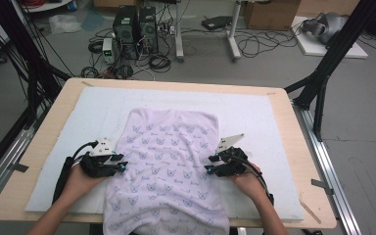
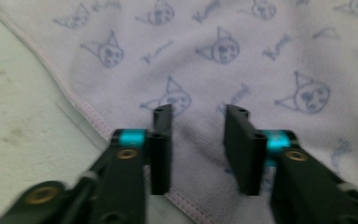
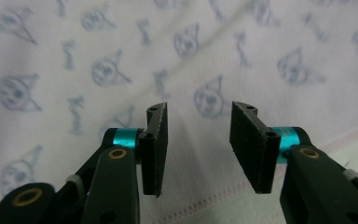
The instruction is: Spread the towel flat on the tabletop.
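Observation:
A pale lilac cloth [image 1: 169,161] printed with blue cat faces lies spread on a white mat [image 1: 259,115], and its near end hangs over the table's front edge. My left gripper [image 1: 122,162] sits at the cloth's left hem. In the left gripper view its jaws [image 2: 198,114] stand apart just over the stitched edge of the cloth [image 2: 242,60], with nothing pinched. My right gripper [image 1: 209,164] is at the cloth's right hem. In the right gripper view that gripper [image 3: 199,109] is likewise open above the cloth [image 3: 121,56], whose hem runs under the jaws.
The mat covers most of a light wooden table [image 1: 44,147]. Black frame posts [image 1: 323,73] stand at both sides of the table. Beyond the far edge, on the floor, are computer towers [image 1: 134,24], tangled cables and a cardboard box [image 1: 271,12].

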`<action>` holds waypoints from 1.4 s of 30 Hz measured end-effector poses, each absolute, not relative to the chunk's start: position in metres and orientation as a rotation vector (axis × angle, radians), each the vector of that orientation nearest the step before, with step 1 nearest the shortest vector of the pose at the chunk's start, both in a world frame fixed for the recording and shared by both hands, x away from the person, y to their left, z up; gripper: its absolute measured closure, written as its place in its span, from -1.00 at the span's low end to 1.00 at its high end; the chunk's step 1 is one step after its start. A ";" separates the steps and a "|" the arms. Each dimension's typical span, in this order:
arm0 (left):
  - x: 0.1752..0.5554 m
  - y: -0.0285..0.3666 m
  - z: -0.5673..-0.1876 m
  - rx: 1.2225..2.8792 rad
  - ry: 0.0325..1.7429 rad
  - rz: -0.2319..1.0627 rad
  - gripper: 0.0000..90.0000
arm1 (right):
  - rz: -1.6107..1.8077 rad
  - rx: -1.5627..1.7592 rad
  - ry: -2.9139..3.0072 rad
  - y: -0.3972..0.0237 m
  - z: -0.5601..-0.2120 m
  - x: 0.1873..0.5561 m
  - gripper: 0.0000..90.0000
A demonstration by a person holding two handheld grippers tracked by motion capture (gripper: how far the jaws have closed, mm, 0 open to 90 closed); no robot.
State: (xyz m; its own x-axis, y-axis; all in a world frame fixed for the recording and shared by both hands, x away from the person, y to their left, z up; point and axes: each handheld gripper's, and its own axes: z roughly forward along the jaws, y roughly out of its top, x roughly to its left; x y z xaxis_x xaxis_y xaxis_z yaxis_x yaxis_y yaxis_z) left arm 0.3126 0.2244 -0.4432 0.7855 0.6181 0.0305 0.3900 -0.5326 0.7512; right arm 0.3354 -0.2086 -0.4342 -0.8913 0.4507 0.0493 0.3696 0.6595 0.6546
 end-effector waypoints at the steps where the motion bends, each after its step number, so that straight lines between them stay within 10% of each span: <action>1: 0.314 0.224 -0.443 2.200 0.742 0.378 0.63 | 1.052 0.689 2.748 -0.209 -0.437 0.336 0.44; 4: 0.318 0.217 -0.440 2.232 0.731 0.415 0.94 | 1.052 0.684 2.746 -0.209 -0.436 0.341 0.93; 13: 0.357 0.203 -0.431 2.136 0.837 0.613 0.96 | 1.030 0.875 2.531 -0.225 -0.428 0.371 0.97; 24: 0.340 0.227 -0.415 2.098 0.821 0.561 0.38 | 1.139 0.814 2.520 -0.232 -0.415 0.351 0.35; 37: 0.249 0.218 -0.430 2.179 0.581 0.341 0.12 | 1.267 0.549 2.693 -0.216 -0.434 0.272 0.13; 42: 0.237 0.215 -0.445 2.227 0.488 0.249 0.81 | 1.244 0.482 2.757 -0.209 -0.447 0.259 0.70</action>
